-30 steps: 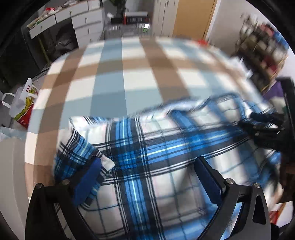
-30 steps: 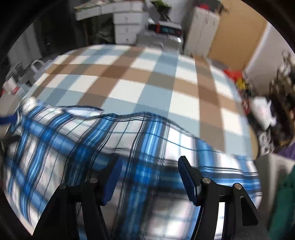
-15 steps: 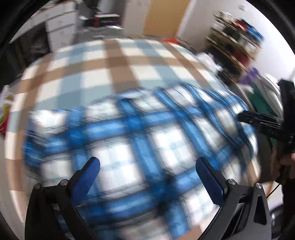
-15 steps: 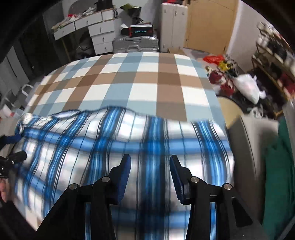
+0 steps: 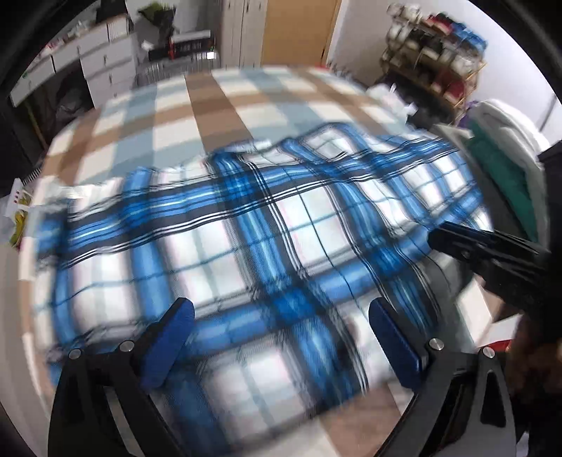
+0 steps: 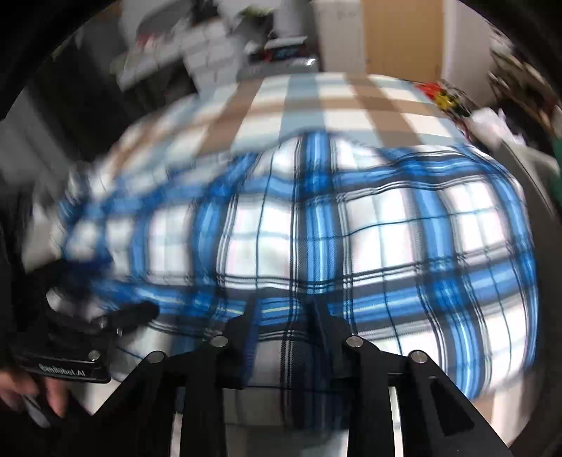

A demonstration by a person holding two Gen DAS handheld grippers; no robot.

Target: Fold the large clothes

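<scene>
A blue, white and black plaid garment (image 5: 281, 218) lies spread across the near half of a bed covered in brown, pale blue and white checks (image 5: 210, 102). My left gripper (image 5: 277, 316) is open wide above the garment's near edge, with nothing pinched between its blue pads (image 5: 172, 330). In the right wrist view the same garment (image 6: 351, 218) fills the middle. My right gripper (image 6: 285, 309) is low over its near edge, and its jaws are closing with plaid cloth in the narrow gap. Each view shows the other gripper at its side: the right gripper (image 5: 456, 242) and the left gripper (image 6: 133, 313).
White drawers (image 5: 105, 59), a suitcase (image 5: 179, 66) and a wooden door (image 5: 298, 31) stand beyond the bed. A cluttered shelf (image 5: 435, 56) and a pile of green and white cloth (image 5: 502, 154) sit to the right. A hand (image 6: 31, 390) grips the left tool.
The right jaws have narrowed from wide apart to a small gap over the cloth's edge. Both grippers have swung sideways along the garment's near edge. The left gripper stayed wide open.
</scene>
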